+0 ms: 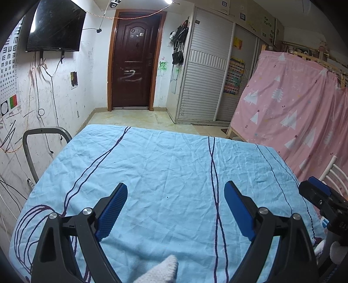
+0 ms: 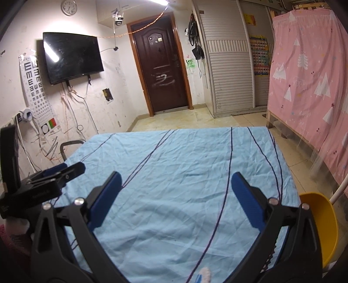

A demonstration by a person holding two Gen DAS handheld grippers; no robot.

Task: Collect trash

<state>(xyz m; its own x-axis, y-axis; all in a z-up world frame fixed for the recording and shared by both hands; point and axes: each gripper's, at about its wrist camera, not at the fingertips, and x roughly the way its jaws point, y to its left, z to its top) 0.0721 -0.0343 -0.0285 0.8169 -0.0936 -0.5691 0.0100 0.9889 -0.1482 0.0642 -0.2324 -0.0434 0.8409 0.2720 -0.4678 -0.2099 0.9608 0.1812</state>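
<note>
Left wrist view. My left gripper (image 1: 175, 204) hovers over the table (image 1: 165, 165), which is draped in a creased light-blue cloth with dark curved lines; its blue-padded jaws stand wide apart with only cloth between them, so it is released and holds nothing. A white gloved fingertip (image 1: 164, 268) shows low between the jaws. To the right of this gripper, at the table's edge, sits my right gripper (image 1: 319, 191), seen side-on. No piece of trash can be made out on the cloth here. Ahead, beyond the table, stands a dark brown door (image 1: 133, 63) with pale scrawl that I cannot read. Ahead and to the left hang a black television (image 1: 55, 26) and an eye chart (image 1: 8, 65) printed with rows of the letter E. To the right is a pink curtain (image 1: 293, 104) patterned with white trees.

Right wrist view. My right gripper (image 2: 176, 196) is likewise released, jaws wide apart over bare cloth. My left gripper (image 2: 63, 172) lies to its left. Just to its right, off the table's edge, is a yellow bin (image 2: 319, 219), mouth open. Near the bottom, below the jaws, a small pale-pink and blue scrap (image 2: 203, 275) rests on the cloth; what it is I cannot tell. A wall clock (image 2: 69, 7) hangs far ahead, upper left.
</note>
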